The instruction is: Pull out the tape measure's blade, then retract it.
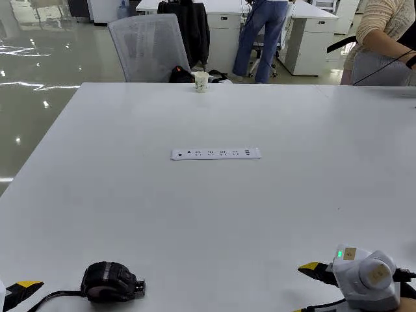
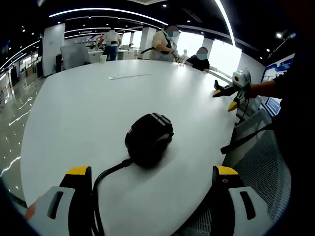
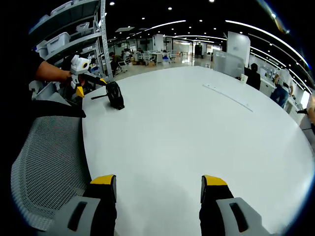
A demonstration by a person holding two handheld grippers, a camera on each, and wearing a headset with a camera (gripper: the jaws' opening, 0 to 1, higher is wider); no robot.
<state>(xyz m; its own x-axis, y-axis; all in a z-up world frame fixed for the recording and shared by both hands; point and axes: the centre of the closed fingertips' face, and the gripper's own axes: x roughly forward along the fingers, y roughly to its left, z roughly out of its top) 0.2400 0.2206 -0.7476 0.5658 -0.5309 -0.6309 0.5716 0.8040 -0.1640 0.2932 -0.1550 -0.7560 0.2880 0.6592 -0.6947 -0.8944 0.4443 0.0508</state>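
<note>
While the tape measure (image 2: 149, 138) lies on the table (image 1: 214, 214) near its front edge, just ahead of my left gripper (image 2: 151, 173), jaws spread and empty, and my right gripper (image 3: 158, 180) hangs open well apart, I could snag its strap (image 2: 106, 173) and drag it off.

Head view chops off a lot, tbh. The left gripper (image 1: 19, 292) sits in the bottom-left corner with just one yellow tip poking in, and the right gripper (image 1: 307, 286) loses its back half to the bottom-right edge. The black round rubber-cased tape measure (image 1: 109, 281) trails a thin black cord (image 1: 62, 294) that runs off the bottom edge. Lettering on the case? Too small to read, same for the marks on the flat white power strip (image 1: 215, 153) and the print on the small white paper cup (image 1: 201, 81). The person in blue jeans (image 1: 263, 32) and the person in a beige knit sweater (image 1: 383, 29) are cut off by the top edge, and the far edge of the white table (image 1: 130, 195) hides the base of the grey mesh chair (image 1: 151, 47).
</note>
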